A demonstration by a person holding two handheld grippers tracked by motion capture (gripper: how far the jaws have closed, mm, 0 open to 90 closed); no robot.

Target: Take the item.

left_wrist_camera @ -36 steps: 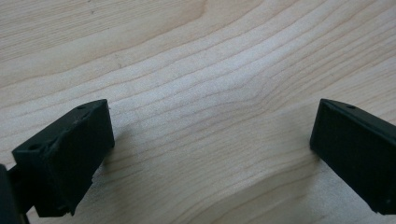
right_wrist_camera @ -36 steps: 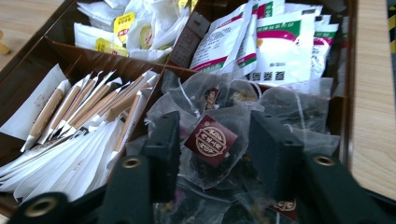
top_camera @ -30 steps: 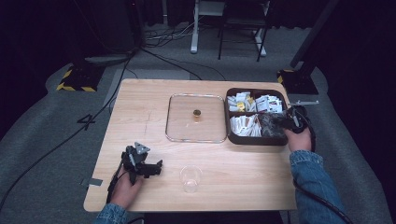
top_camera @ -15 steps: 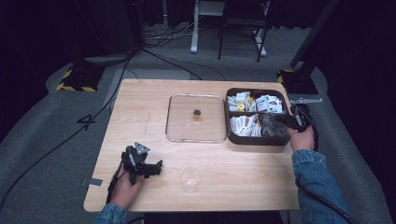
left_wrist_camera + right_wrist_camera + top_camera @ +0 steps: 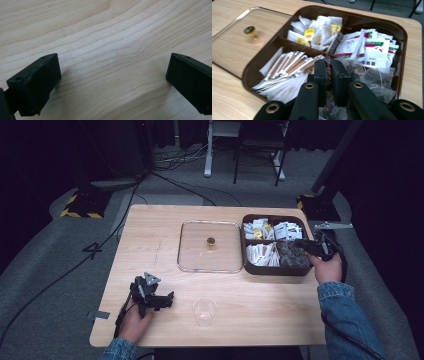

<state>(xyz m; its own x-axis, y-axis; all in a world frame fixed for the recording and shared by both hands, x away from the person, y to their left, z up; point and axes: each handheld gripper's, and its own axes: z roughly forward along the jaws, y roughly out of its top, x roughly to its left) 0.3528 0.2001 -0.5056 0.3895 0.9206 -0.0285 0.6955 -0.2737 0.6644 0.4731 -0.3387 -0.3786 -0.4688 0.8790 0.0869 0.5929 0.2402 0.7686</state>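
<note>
Now dark sachet (image 5: 328, 75) between right gripper (image 5: 329, 72) fingers.

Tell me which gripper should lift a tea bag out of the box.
Right. The right gripper is already over the brown box, jaws closed on a dark packet. The left gripper rests open on the table, far from it.

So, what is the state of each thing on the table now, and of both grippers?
Box: open, four compartments full of packets.
Lid: off, lying flat beside the box.
Cup: upright, looks empty.
Left gripper: open, holding nothing, over bare table.
Right gripper: shut on a dark packet in the box.
</note>
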